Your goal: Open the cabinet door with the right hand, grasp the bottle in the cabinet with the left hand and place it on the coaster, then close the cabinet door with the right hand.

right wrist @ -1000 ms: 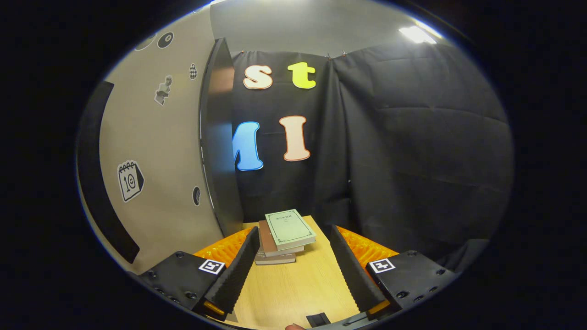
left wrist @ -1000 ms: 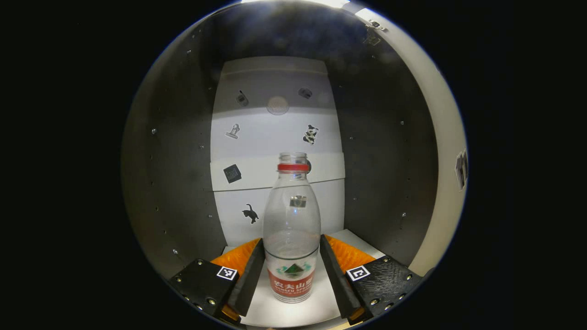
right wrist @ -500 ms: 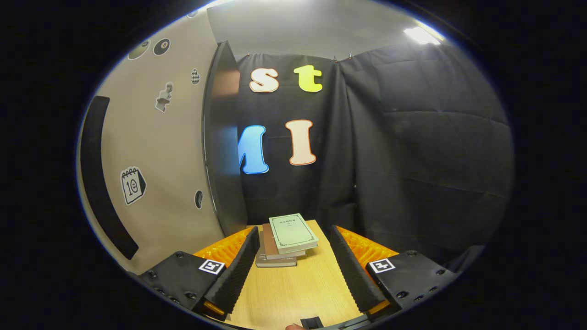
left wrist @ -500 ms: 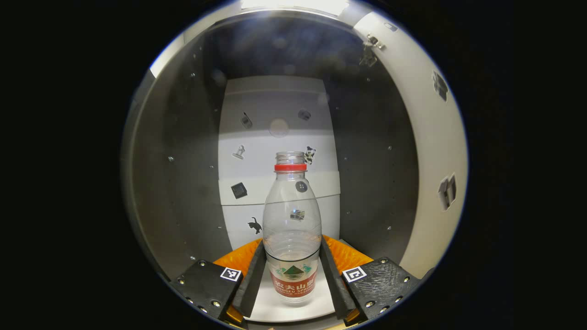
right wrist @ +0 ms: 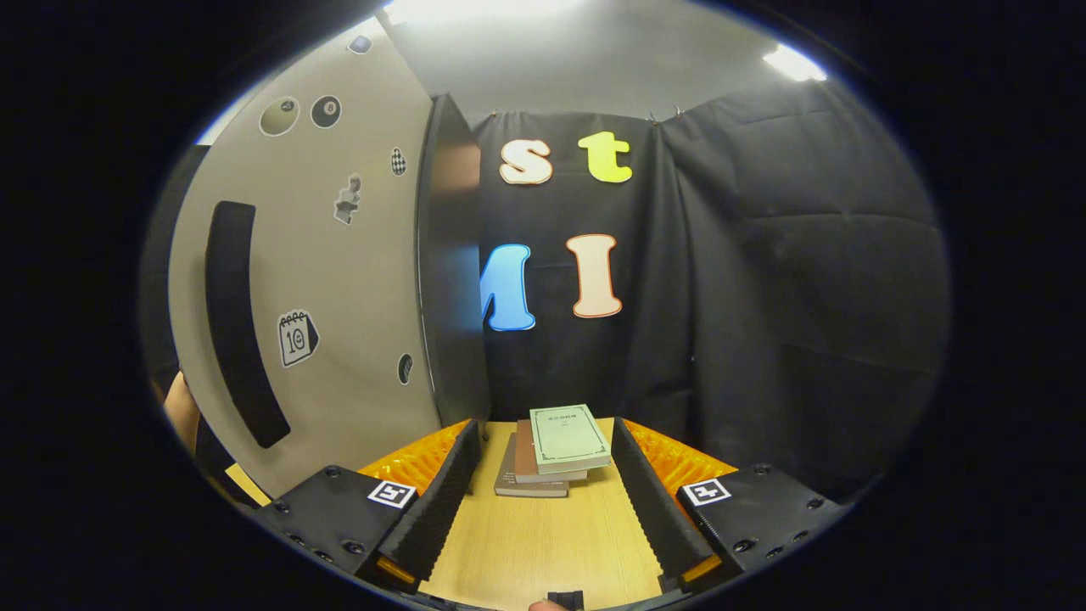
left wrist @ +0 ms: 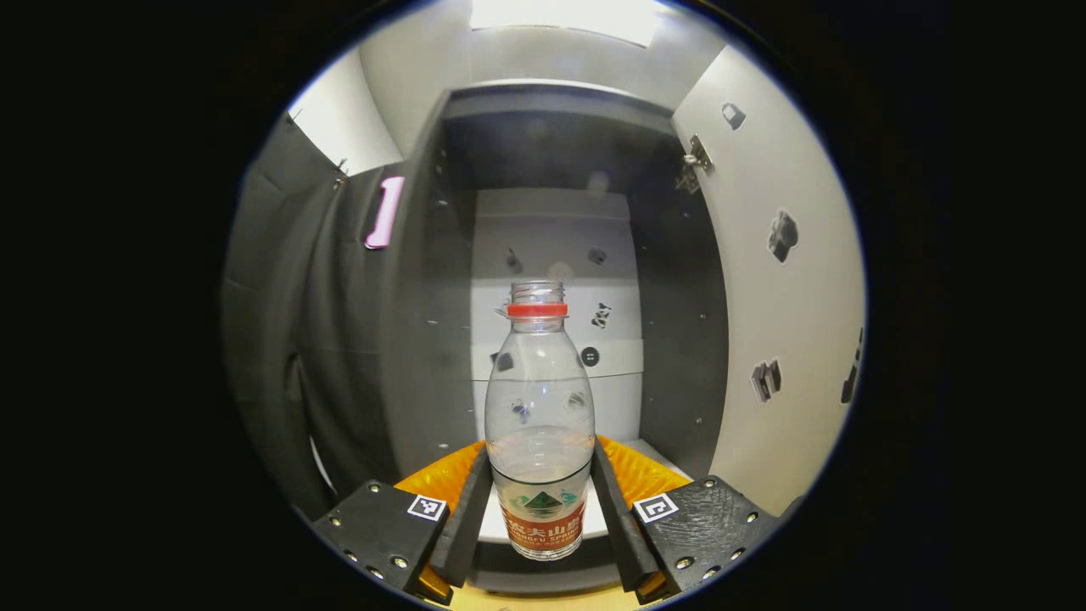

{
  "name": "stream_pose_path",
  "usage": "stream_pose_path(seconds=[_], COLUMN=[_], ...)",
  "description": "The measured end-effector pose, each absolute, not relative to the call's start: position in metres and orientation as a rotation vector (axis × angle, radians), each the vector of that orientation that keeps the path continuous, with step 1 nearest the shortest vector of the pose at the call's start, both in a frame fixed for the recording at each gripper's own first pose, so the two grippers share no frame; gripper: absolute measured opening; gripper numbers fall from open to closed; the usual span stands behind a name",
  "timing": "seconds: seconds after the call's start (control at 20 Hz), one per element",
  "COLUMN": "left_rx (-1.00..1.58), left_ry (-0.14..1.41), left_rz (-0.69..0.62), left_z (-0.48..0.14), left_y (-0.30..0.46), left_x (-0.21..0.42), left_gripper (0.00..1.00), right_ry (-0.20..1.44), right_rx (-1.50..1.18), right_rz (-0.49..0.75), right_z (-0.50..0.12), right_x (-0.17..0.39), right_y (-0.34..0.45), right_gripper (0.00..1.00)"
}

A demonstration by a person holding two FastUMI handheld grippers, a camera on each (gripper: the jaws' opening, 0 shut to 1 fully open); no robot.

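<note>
Left gripper view: the left claw (left wrist: pixel 540 501) is clamped on the bottle (left wrist: pixel 540 424), upright just outside the cabinet (left wrist: pixel 679 339) opening. Right claw (right wrist: pixel 543 501) gapes apart above the tabletop (right wrist: pixel 543 543), beside the cabinet door (right wrist: pixel 339 280).

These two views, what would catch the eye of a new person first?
In the left gripper view, a clear bottle with a red neck ring stands upright, clamped in the left hand-held gripper before the open cabinet. In the right gripper view, the open right hand-held gripper points at a stack of books on the wooden table, beside the open cabinet door.
</note>
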State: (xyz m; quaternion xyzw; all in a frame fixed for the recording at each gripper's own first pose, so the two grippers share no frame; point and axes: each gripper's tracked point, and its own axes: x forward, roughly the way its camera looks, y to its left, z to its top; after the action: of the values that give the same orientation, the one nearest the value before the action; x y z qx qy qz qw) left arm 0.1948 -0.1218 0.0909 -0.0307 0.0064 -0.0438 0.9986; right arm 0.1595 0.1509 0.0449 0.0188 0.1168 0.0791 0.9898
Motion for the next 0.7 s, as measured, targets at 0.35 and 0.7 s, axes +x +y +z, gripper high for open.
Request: stream_pose_path(seconds=[0.35, 0.7], left_rx=[-0.034, -0.109], left_ry=[0.050, 0.104], left_rz=[-0.019, -0.073], left_z=[0.067, 0.005], left_y=[-0.068, -0.045], left_x=[0.120, 0.075], left_gripper=[0.60, 0.63], right_ry=[0.215, 0.213], right_rx=[0.052, 0.100], right_rz=[0.185, 0.106], right_z=[0.047, 0.047], right_x=[0.156, 0.153], right_y=[0.159, 0.163], right_gripper=[0.98, 0.93])
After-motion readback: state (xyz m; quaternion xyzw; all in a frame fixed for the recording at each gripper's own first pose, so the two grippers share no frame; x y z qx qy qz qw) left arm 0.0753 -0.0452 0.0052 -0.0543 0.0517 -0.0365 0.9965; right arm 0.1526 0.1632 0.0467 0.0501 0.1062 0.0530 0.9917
